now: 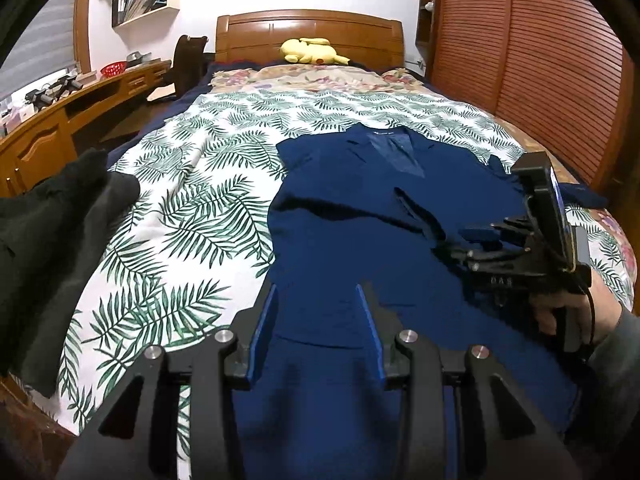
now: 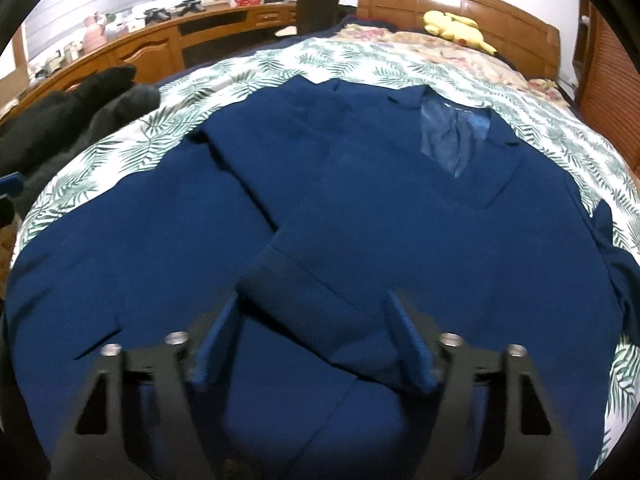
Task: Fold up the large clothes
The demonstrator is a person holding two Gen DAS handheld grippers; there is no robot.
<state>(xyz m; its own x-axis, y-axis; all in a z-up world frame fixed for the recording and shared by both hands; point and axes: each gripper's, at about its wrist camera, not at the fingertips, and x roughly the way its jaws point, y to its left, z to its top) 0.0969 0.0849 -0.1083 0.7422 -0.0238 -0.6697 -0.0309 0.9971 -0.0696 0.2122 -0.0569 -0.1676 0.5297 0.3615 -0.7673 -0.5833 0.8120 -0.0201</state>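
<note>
Navy blue suit jacket [image 2: 360,208] lies flat on the palm-leaf print bedspread [image 1: 192,200], one sleeve [image 2: 320,300] folded across the front. Left gripper [image 1: 316,292] and right gripper [image 2: 316,300] both spread wide above it, grasping nothing.

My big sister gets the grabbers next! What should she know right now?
Left gripper: open, holding nothing, over the near hem of the navy blue suit jacket.
Right gripper: open, empty, above the sleeve cuff.
Jacket lies front-up on the palm-leaf bedspread, left-hand sleeve already folded across the chest. Black clothes wait at the bed's left edge.
Left: the other sleeve, then fold the body.
</note>
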